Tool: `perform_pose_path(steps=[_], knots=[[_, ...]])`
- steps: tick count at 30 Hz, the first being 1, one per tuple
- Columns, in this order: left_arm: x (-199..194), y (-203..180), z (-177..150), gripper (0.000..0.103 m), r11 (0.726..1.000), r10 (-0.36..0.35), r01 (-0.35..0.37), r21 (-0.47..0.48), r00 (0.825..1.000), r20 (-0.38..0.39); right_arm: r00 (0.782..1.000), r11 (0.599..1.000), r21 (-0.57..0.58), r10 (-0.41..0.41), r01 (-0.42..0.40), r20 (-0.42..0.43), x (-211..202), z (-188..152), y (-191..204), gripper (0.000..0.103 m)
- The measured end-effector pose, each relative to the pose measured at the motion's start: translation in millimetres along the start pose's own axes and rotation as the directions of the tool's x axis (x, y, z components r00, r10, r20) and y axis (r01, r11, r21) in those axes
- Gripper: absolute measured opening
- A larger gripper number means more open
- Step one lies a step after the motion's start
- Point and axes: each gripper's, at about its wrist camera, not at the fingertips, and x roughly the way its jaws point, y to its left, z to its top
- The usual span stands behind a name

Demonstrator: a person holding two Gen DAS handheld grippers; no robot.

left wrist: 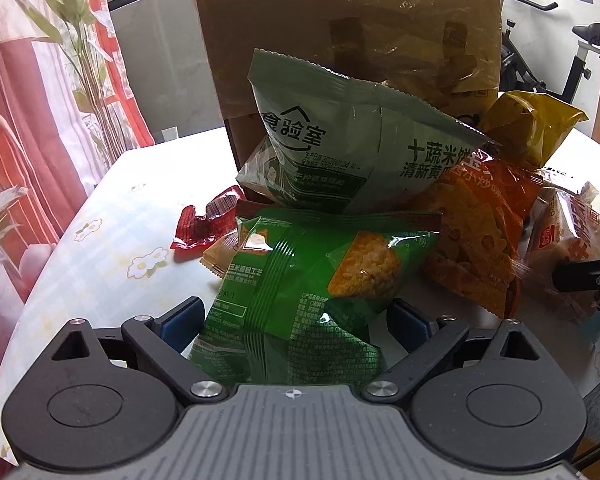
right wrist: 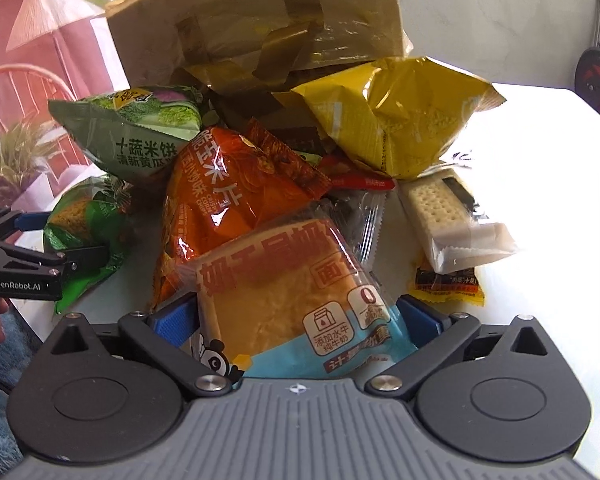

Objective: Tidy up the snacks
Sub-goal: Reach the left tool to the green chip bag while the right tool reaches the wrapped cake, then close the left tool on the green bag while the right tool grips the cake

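Lying heaped on the table [left wrist: 100, 260] against one cardboard box [left wrist: 340, 20]: two green bags, one orange bag [right wrist: 228, 208], one yellow bag [right wrist: 400, 120], one bread pack [right wrist: 284, 292], one cracker pack [right wrist: 448, 216], one red packet [left wrist: 204, 224].

Reading "食验室" and "十蔬米饼" on the pale green bag [left wrist: 332, 140], "CRISP CORN CHIPS" on the orange bag, "GenRobot.AI" on the left gripper [left wrist: 296, 316].

Pinching the dark green bag [left wrist: 300, 280] between the left pads, at the heap's near left.

Standing wide, the right gripper [right wrist: 300, 316], straddling the bread pack at the heap's near edge, not squeezing it.
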Motion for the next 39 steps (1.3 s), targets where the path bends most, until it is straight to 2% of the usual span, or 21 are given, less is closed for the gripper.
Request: perform_pose_path(steps=[2, 3, 5, 7, 10, 13, 23, 30, 34, 39], knots=[[-2, 1, 0, 0.095, 1.000, -0.008, 0.008, -0.008, 1.000, 0.004, 1.000, 0.998, -0.056, -0.015, 0.016, 0.019, -5, 1, 7, 0.098], [-3, 2, 0, 0.095, 1.000, -0.012, 0.012, -0.013, 1.000, 0.006, 0.999, 0.996, -0.082, -0.017, 0.019, 0.029, -8, 1, 10, 0.092], [-3, 2, 0, 0.094, 1.000, -0.010, 0.010, -0.016, 1.000, 0.005, 0.999, 0.993, -0.115, -0.029, 0.032, 0.030, -9, 1, 16, 0.090], [-1, 3, 0, 0.094, 1.000, -0.009, 0.009, -0.018, 1.000, 0.006, 1.000, 0.993, -0.118, -0.015, 0.017, 0.015, -7, 0, 18, 0.089], [-2, 4, 0, 0.088, 1.000, -0.010, 0.010, -0.020, 1.000, 0.006, 1.000, 0.993, -0.117, -0.001, 0.003, 0.017, -7, -1, 17, 0.086], [-8, 9, 1, 0.082, 0.997, -0.044, 0.045, -0.062, 0.999, 0.015, 1.000, 0.994, -0.111, 0.024, -0.022, 0.018, -10, 0, 16, 0.083], [-47, 13, 1, 0.079, 0.990, -0.053, 0.068, -0.123, 0.991, 0.121, 0.998, 0.991, -0.132, 0.033, -0.026, 0.057, -26, 0, 23, 0.081], [-56, 11, 3, 0.079, 0.984, -0.055, 0.073, -0.164, 0.992, 0.111, 0.997, 0.990, -0.135, 0.057, -0.050, 0.052, -33, 0, 25, 0.081], [-64, 11, 2, 0.079, 0.983, -0.038, 0.058, -0.174, 0.993, 0.116, 0.997, 0.993, -0.119, 0.034, -0.026, 0.065, -41, -1, 25, 0.081], [-83, 18, 4, 0.079, 0.973, -0.011, 0.055, -0.225, 0.982, 0.191, 0.995, 0.996, -0.083, -0.005, 0.013, 0.102, -54, 1, 20, 0.081]])
